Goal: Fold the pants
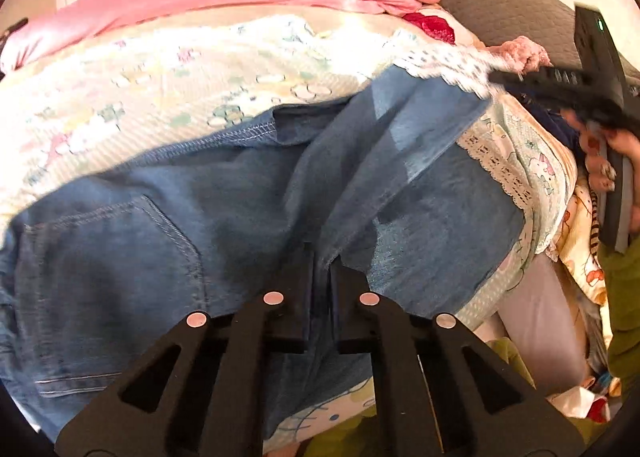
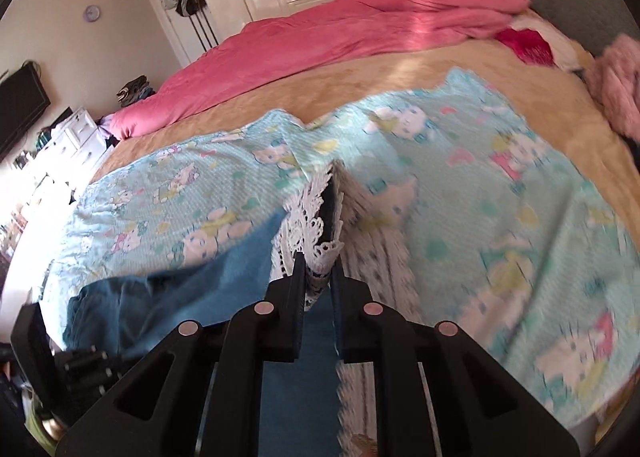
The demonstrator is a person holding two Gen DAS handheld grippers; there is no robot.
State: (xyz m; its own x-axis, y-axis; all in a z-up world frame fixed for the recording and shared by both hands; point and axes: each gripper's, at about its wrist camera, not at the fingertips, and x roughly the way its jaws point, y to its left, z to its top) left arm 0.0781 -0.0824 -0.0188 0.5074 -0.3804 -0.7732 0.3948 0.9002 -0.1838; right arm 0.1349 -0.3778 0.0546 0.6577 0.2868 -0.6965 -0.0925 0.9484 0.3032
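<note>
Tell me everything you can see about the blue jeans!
The jeans are faded blue denim with lighter worn patches, stitched seams and a back pocket at the left. They lie spread and rumpled on a cartoon-cat blanket on the bed. The left gripper has its jaws shut on a fold of denim near the middle. At the far end, the right gripper has its jaws closed on cloth there, with the blanket's white lace edge caught between them; whether denim is gripped too is hard to tell.
</note>
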